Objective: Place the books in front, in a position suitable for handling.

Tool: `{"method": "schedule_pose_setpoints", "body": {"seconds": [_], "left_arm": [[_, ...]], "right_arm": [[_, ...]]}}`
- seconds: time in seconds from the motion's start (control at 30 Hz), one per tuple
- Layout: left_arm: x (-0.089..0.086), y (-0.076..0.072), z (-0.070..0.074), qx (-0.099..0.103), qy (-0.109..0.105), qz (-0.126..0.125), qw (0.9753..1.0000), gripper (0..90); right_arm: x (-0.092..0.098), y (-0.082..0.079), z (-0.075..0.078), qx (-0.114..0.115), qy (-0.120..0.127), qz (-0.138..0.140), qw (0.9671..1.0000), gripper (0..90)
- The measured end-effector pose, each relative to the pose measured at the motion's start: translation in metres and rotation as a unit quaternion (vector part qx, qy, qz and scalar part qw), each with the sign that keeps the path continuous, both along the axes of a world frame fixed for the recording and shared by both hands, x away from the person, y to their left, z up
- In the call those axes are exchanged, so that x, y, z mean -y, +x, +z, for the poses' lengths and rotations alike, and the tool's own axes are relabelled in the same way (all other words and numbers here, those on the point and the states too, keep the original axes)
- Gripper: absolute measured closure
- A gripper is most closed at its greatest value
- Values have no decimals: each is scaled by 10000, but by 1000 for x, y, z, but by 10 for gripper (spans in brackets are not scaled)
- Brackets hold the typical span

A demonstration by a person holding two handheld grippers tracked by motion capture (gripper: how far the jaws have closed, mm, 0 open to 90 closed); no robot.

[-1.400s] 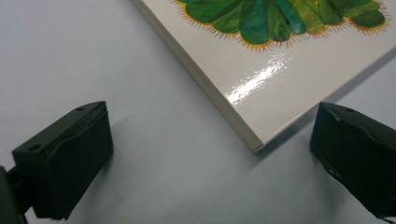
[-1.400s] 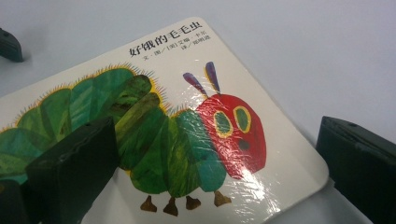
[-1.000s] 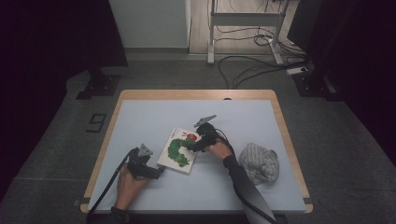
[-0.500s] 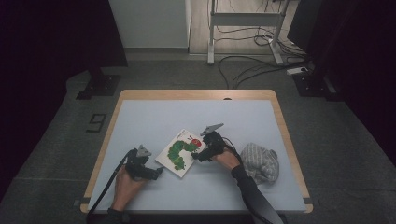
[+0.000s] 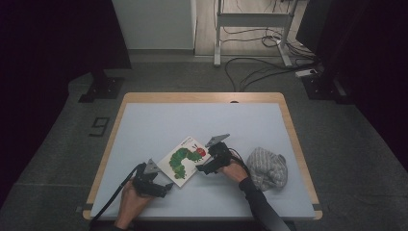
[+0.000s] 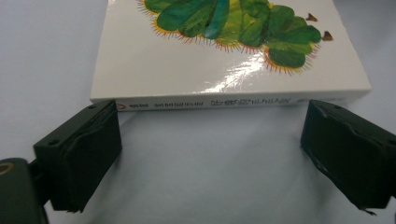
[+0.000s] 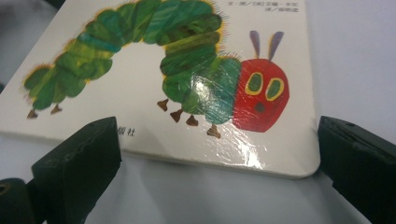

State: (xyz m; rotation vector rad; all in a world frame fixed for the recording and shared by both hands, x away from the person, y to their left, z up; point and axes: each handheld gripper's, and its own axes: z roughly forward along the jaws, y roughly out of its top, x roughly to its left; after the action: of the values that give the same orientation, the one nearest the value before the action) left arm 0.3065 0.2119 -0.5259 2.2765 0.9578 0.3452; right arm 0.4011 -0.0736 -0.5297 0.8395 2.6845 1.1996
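Centrally toward the table's near edge, caterpillar book lying flat, left gripper and right gripper both wide open, empty, flanking it.

- Book cover: small printed characters along its top and lower-left edges, too blurred to read.
- Book spine: one printed line, illegible.
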Motion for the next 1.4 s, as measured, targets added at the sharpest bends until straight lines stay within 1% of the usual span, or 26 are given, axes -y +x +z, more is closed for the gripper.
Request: {"method": "schedule_pose_setpoints", "body": {"seconds": [0.1, 0.13, 0.27, 0.43, 0.57, 0.63, 0.7, 0.8, 0.93, 1.0, 1.03, 1.07, 1.13, 1.23, 1.3, 1.37, 1.4], "left_arm": [[-2, 3, 0, -24, 17, -62, 10000, 30], [-3, 4, 0, -29, 10, -76, 10000, 23], [-6, 8, -1, -53, 19, -192, 9998, 4], [-13, 16, 0, -92, 20, -485, 9988, 0], [-17, 19, -1, -90, 32, -716, 9974, 0], [-17, 19, -1, -60, 48, -764, 9970, 0], [-16, 18, -1, -42, 51, -755, 9971, 0], [-15, 17, -1, -31, 54, -772, 9970, 0], [-15, 16, -1, -24, 48, -770, 9970, 0], [-15, 16, -1, -21, 48, -770, 9970, 0], [-15, 16, -1, -19, 48, -763, 9971, 0], [-15, 16, -1, -14, 51, -756, 9971, 0], [-15, 15, -1, -23, 66, -702, 9975, 0], [-16, 12, 0, 0, 89, -635, 9979, 0], [-20, 10, 2, 39, 182, -587, 9981, 0], [-24, 9, 2, 81, 211, -499, 9985, 0], [-27, 8, 3, 83, 182, -462, 9987, 0]], "right_arm": [[0, -5, 0, -8, -5, 1, 10000, 4], [0, -5, -1, 21, 12, 14, 10000, 5], [2, -8, -1, -11, 93, -42, 9999, 10], [3, -15, 0, 0, 38, -9, 10000, 10], [5, -23, 0, -14, 40, -43, 10000, 10], [6, -27, -1, 8, 30, -49, 10000, 7], [7, -31, 0, 35, -27, -76, 10000, 5], [7, -36, -2, 133, -99, -101, 9998, 0], [5, -38, -2, 231, -174, -121, 9995, 0], [4, -40, -3, 318, -215, -115, 9992, 0], [4, -40, -3, 320, -210, -106, 9992, 0], [6, -39, -2, 295, -223, -85, 9993, 11], [8, -40, 1, 317, -263, -93, 9991, 36], [13, -41, 7, 389, -300, -145, 9987, 36], [16, -41, 11, 425, -303, -176, 9985, 37], [21, -42, 17, 484, -310, -197, 9982, 38], [23, -42, 19, 484, -320, -213, 9981, 38]]}}
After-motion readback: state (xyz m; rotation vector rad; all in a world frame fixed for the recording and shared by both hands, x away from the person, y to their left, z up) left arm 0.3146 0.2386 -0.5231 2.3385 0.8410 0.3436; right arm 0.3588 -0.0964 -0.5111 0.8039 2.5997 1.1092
